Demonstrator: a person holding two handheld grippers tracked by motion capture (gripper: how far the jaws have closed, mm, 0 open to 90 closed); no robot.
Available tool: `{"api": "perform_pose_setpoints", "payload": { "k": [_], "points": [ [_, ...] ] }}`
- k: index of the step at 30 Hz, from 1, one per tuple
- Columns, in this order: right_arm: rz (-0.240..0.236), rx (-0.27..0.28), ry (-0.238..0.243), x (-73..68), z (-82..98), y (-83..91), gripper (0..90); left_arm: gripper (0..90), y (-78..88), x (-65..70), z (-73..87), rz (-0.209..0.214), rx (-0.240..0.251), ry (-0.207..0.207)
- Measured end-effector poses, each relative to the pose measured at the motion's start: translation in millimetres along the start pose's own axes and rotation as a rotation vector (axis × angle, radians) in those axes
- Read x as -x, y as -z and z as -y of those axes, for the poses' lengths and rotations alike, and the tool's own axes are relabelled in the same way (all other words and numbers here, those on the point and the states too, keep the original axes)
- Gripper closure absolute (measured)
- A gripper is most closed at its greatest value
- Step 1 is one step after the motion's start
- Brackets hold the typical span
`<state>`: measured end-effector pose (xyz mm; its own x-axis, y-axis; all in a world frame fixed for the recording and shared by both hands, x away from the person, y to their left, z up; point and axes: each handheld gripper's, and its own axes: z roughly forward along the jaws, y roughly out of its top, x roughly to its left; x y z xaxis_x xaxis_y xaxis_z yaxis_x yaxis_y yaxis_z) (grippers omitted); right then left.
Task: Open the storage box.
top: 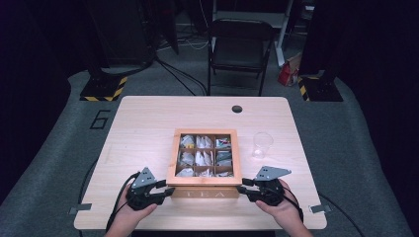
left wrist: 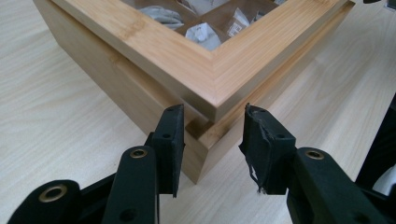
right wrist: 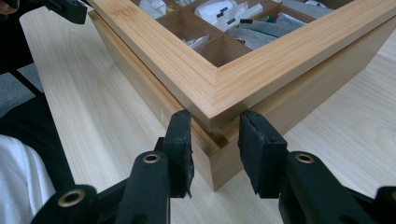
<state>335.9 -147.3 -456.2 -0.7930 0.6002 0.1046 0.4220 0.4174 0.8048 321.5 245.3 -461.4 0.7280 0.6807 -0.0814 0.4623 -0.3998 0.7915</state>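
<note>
A bamboo tea box (top: 203, 181) with a windowed lid and "TEA" on its front stands near the table's front edge. Tea bags (top: 202, 155) lie in its compartments. My left gripper (top: 168, 190) straddles the box's near left corner (left wrist: 212, 93), with both pads against the wood just under the lid's edge. My right gripper (top: 242, 189) straddles the near right corner (right wrist: 219, 88) the same way. In both gripper views, left gripper (left wrist: 212, 112) and right gripper (right wrist: 215, 115), the lid looks slightly offset from the base at the corner.
A clear plastic cup (top: 262, 144) stands right of the box. A round cable hole (top: 237, 108) sits near the table's far edge, and a folding chair (top: 239, 44) stands behind the table. Bare tabletop (top: 143, 133) lies left of the box.
</note>
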Motion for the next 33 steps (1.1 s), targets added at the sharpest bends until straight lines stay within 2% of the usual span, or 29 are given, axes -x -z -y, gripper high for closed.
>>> {"api": "perform_pose_setpoints", "payload": {
  "k": [2, 5, 8, 11, 18, 26, 30, 33],
  "points": [
    [0.002, 0.000, 0.001, 0.1, -0.4, 0.4, 64.3, 58.7, 0.9, -0.4, -2.7, 0.000, -0.002, -0.004],
    [0.000, 0.003, 0.002, 0.3, -0.9, 0.8, 64.4, 58.6, 1.2, 0.2, -6.2, -0.025, 0.013, 0.009],
    [-0.005, 0.013, -0.005, 0.7, -1.9, 2.5, 64.5, 58.4, 2.6, -0.2, -8.8, -0.023, 0.013, 0.013],
    [-0.012, 0.019, -0.012, 1.6, -2.7, 3.2, 64.7, 58.2, 3.7, 0.1, -11.7, -0.036, 0.002, 0.002],
    [-0.025, 0.024, -0.021, 4.0, -9.4, 8.5, 64.4, 58.2, 10.9, -2.7, -20.0, -0.013, 0.009, 0.021],
    [-0.011, 0.037, -0.001, 6.3, -25.1, 15.2, 64.0, 58.2, 21.1, -8.2, -35.5, -0.002, 0.020, 0.033],
    [-0.007, 0.039, 0.000, 6.7, -31.3, 18.8, 63.7, 57.9, 24.4, -8.6, -40.8, -0.012, 0.026, 0.037],
    [0.002, 0.041, 0.001, 8.8, -35.1, 21.1, 63.0, 56.9, 26.5, -8.6, -44.2, -0.021, 0.027, 0.024]
  ]
}}
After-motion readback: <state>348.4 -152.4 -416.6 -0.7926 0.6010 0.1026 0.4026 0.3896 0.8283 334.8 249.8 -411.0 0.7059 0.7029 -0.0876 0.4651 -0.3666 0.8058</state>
